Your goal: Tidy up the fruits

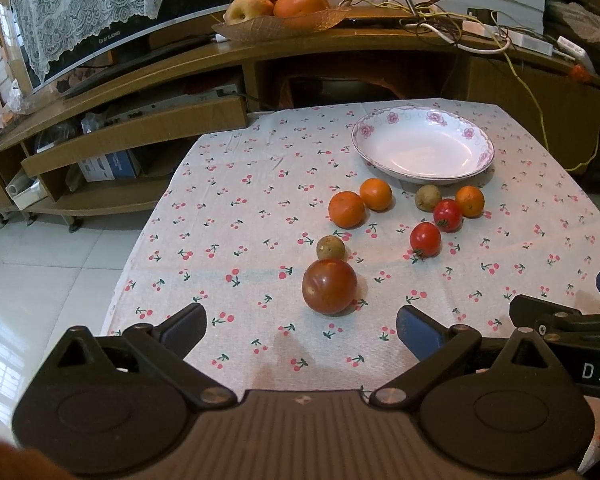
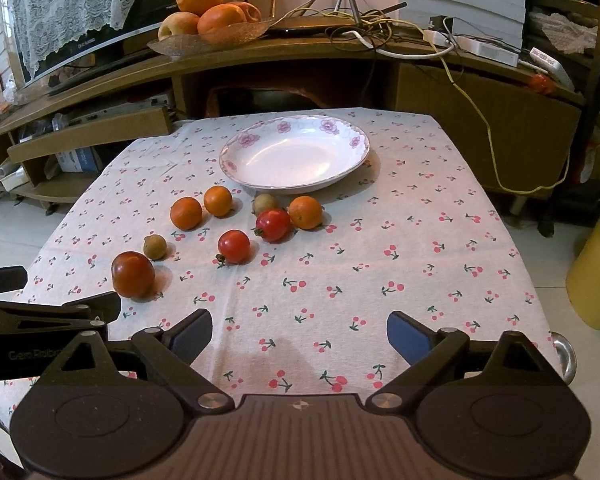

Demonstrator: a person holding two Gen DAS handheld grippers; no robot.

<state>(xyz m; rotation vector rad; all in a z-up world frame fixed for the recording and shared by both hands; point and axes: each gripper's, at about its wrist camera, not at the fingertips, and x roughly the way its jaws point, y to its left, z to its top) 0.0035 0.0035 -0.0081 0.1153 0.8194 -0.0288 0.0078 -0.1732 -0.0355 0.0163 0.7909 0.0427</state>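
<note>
A white floral plate (image 1: 422, 148) (image 2: 296, 156) stands empty at the far side of the cherry-print tablecloth. In front of it lie three oranges (image 1: 346, 209) (image 2: 185, 213), two small red tomatoes (image 1: 425, 239) (image 2: 233, 246), two small brown fruits (image 1: 330, 247) (image 2: 155, 247) and one large dark-red tomato (image 1: 329, 286) (image 2: 133, 274). My left gripper (image 1: 301, 330) is open and empty, just short of the large tomato. My right gripper (image 2: 299, 332) is open and empty over bare cloth, right of the fruits.
A wooden TV cabinet (image 1: 204, 64) stands behind the table, bearing a fruit bowl (image 1: 276, 26), cables and a lace-covered screen. A yellow bin (image 2: 594, 276) stands on the floor to the right. The table's left edge drops to tiled floor (image 1: 40, 280).
</note>
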